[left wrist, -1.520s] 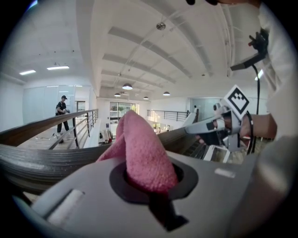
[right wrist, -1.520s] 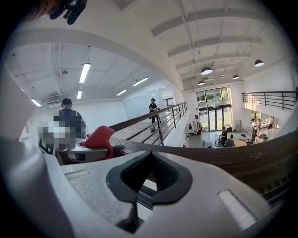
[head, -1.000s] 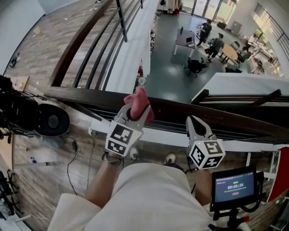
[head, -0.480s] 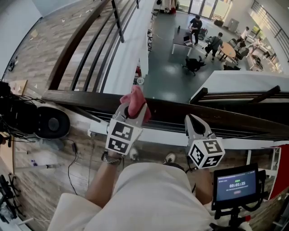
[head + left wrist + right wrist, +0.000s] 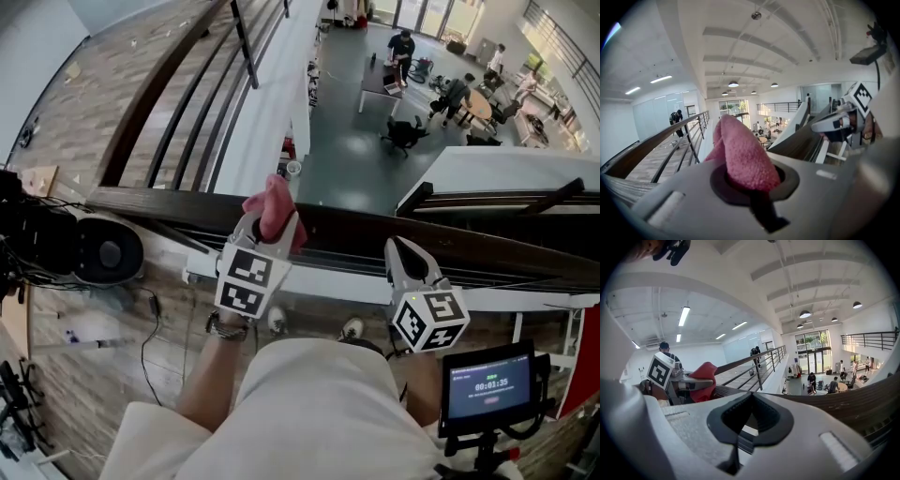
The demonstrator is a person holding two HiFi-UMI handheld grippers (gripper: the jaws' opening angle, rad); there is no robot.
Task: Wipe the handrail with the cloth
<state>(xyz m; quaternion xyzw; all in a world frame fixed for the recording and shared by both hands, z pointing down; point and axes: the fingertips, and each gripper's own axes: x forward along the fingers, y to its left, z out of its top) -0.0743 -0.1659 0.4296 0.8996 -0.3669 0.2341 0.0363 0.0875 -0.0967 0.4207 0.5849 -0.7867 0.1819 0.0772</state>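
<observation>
Pink cloth (image 5: 272, 208) held on a dark handrail (image 5: 469, 246).
Left gripper (image 5: 267, 230) clamps the cloth atop the handrail; right gripper (image 5: 401, 251), jaws closed on nothing, points at the handrail alongside.

left gripper (image 5: 266, 225), clamped on pink cloth (image 5: 273, 202), shifted slightly leftward along handrail (image 5: 487, 246) over last second. cloth went with it, now further from handrail's right end. beyond handrail, on floor below, person (image 5: 403, 47) in dark clothes moved left, closer to table (image 5: 380, 80). on near side of handrail, screen (image 5: 487, 382) timer advanced from 00:01:34 to 00:01:35.
</observation>
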